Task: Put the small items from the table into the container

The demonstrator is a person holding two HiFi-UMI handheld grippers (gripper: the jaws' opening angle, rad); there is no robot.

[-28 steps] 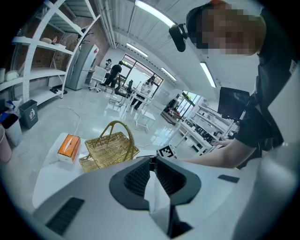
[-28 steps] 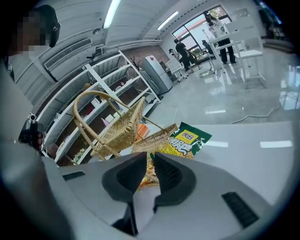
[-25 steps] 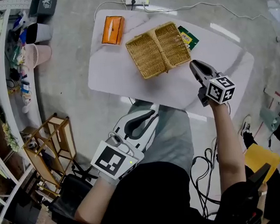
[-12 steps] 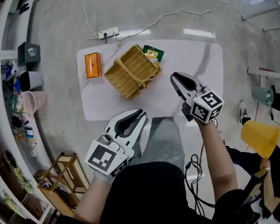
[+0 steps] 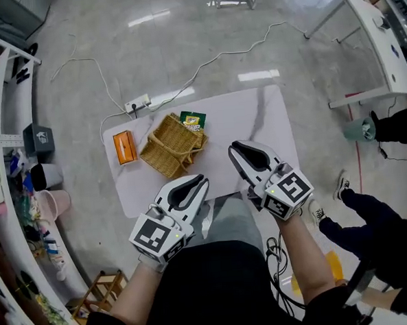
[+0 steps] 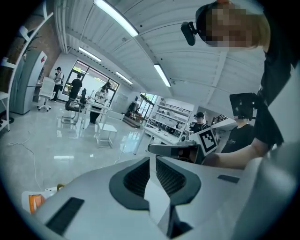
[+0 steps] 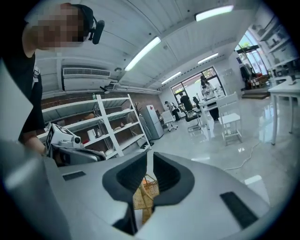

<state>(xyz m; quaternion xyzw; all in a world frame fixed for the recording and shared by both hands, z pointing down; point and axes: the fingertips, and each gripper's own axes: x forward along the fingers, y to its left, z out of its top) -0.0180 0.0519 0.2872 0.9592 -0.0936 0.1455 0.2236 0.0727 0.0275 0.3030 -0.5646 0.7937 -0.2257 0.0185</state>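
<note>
Tongs: since a second before, the left tongs (image 5: 203,180) and right tongs (image 5: 234,148) had both risen toward my head camera, and the bench (image 5: 263,120) sat smaller and farther below them.
Left grip: clenched. The left gripper view showed me the tips (image 6: 152,159) together with nothing between them. The tongs hung at 7 o'clock from the basket (image 5: 169,145), over the bench's near edge.
Right grip: clenched to a thin slit and holding nothing. The tongs hung at 3 o'clock from the basket, and through the slit I saw only the wicker far beyond (image 7: 150,190).
Basket: wicker, on the left half of the bench.
Orange box (image 5: 123,147): flat on the bench at 9 o'clock from the basket, just beside it and outside it.
Green box (image 5: 192,119): on the bench at 1 o'clock from the basket, against its rim; I could not tell whether they touched.
Power strip (image 5: 138,102): on the floor at 11 o'clock from the bench.
</note>
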